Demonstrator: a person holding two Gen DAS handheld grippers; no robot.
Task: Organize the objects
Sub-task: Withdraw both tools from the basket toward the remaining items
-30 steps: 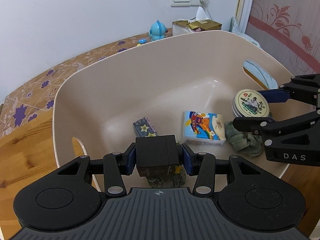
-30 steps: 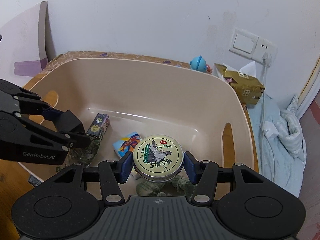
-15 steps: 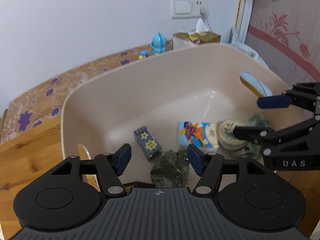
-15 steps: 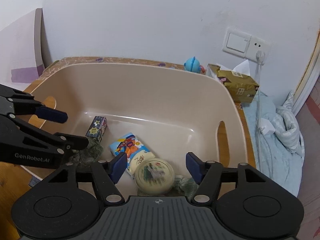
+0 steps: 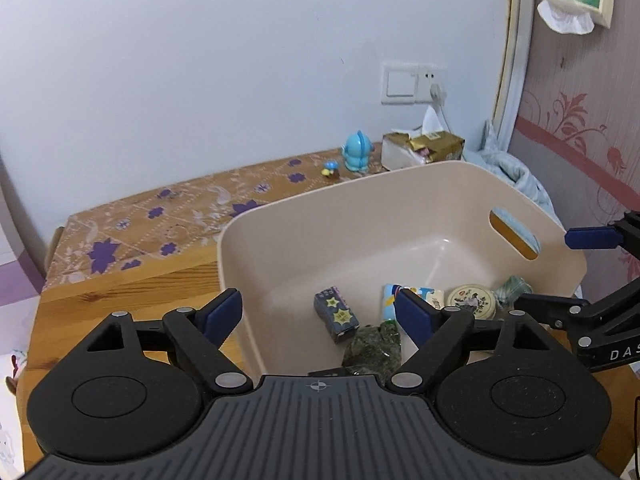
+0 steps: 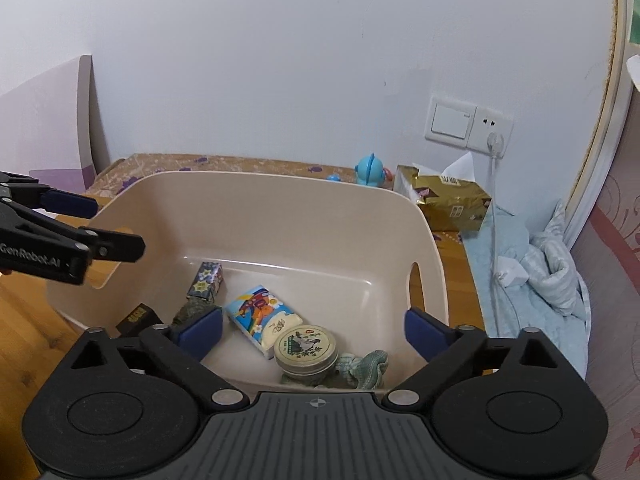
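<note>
A beige bin [image 5: 360, 188] [image 6: 260, 176] holds a star-printed box [image 5: 336, 314] [image 6: 206, 280], a colourful tissue pack [image 6: 262, 316], a round tin [image 5: 472, 301] [image 6: 306, 346], a green cloth [image 6: 362, 368], a dark green packet [image 5: 374, 346] and a black box [image 6: 138, 318]. My left gripper [image 5: 318, 310] hovers above the bin's near left side; its jaws are opening with nothing between them. My right gripper [image 6: 312, 332] hangs over the near right side above the tin; its jaws are opening too, gripping nothing.
The bin sits on a wooden table with a flowered cloth [image 5: 160, 216]. A gold tissue box [image 6: 444, 198] and a blue toy [image 6: 370, 170] stand behind it by the wall. A charger cable and light blue bedding [image 6: 540, 264] lie to the right.
The left gripper let go of the black box and the right let go of the round tin; both now lie in the bin. Both grippers spread wide and drew up and back.
</note>
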